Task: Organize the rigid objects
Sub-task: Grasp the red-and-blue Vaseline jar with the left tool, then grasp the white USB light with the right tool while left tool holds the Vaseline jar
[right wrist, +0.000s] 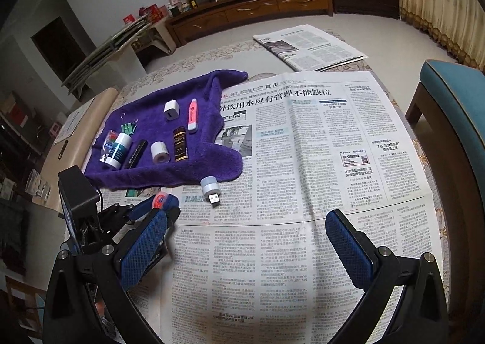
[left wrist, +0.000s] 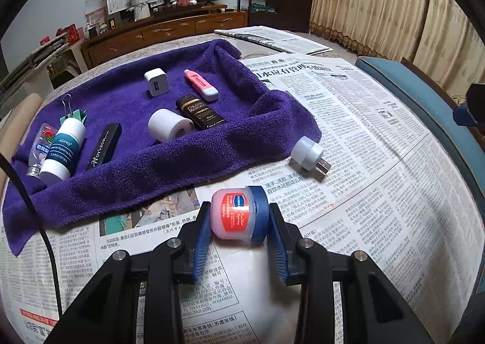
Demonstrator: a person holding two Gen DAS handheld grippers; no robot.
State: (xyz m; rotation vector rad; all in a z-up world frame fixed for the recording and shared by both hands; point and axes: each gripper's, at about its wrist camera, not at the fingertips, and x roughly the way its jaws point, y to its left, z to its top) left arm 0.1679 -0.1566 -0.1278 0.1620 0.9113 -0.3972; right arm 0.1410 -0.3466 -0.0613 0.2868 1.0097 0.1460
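Table (right wrist: 424,168) covered in Chinese newspaper (left wrist: 363,138); big headline partly readable, "水应有管理不能缺位". Purple towel (left wrist: 151,162) lies on the paper's left half. On the towel: white bottle (left wrist: 62,148) marked "ADMD", black tube (left wrist: 104,147) marked "Horizon", dark box (left wrist: 200,112) marked "GRAND RESERVE", pink-white stick (left wrist: 201,85) with unreadable print, white tape roll (left wrist: 169,125), white USB charger (left wrist: 156,82), green binder clip (left wrist: 74,113), small clear bottle (left wrist: 41,144) with a watermelon picture. White USB lamp (left wrist: 309,153) sits on the paper just off the towel's corner. Left claw (left wrist: 239,216) is clenched on the jar (left wrist: 239,213), pink with blue cap, red label, brand too blurred to read; jar is near the towel's front edge. Right claw (right wrist: 245,238) is released, wide apart, nothing between the pads, over the paper.
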